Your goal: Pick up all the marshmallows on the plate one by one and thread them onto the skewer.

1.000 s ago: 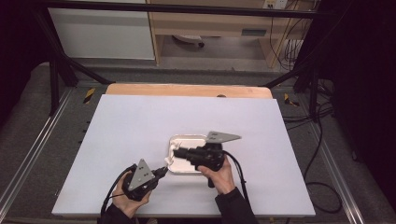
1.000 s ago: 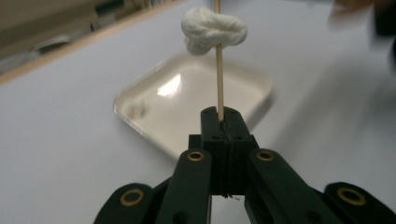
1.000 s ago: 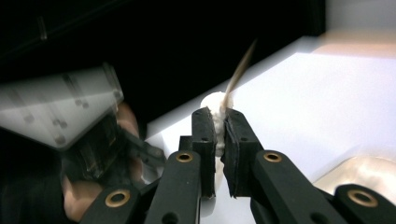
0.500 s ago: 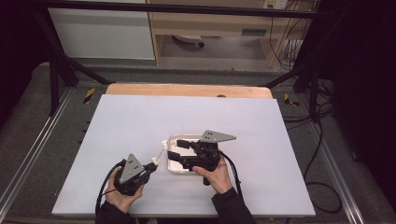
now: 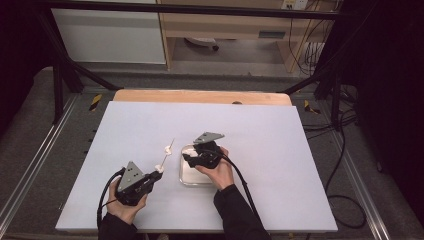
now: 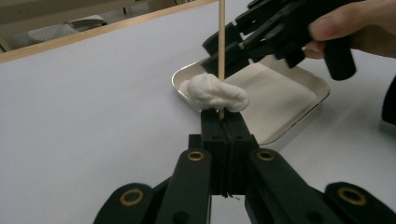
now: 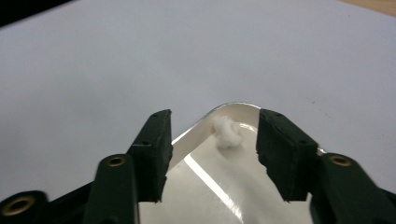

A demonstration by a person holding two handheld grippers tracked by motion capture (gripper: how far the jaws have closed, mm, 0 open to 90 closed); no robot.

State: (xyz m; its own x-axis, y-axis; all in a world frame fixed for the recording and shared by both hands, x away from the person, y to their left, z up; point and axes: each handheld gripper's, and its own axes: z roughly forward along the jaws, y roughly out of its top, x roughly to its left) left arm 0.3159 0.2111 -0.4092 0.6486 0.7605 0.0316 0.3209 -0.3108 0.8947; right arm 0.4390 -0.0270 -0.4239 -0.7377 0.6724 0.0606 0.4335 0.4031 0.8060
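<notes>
A thin wooden skewer [image 5: 166,155] is gripped at its lower end by my left gripper [image 5: 156,172], which is shut on it. One white fluffy lump [image 6: 217,92] sits on the skewer [image 6: 221,42] just above the left gripper [image 6: 223,116]. A second lump [image 5: 167,148] is higher up the stick. My right gripper [image 5: 187,159] hovers open over the far left corner of a small metal tray [image 5: 192,181]. In the right gripper view another white lump [image 7: 227,132] lies in that tray corner [image 7: 196,128], between the open jaws of the right gripper [image 7: 215,122] and untouched.
The tray [image 6: 299,100] is lined with a white sheet. It sits on a white tabletop [image 5: 260,130] with a wooden strip [image 5: 200,96] along the far edge. Cables trail from both grippers towards the person.
My left gripper has drawn back to the left with the skewer, away from the tray. My right gripper has shifted left over the tray's corner.
</notes>
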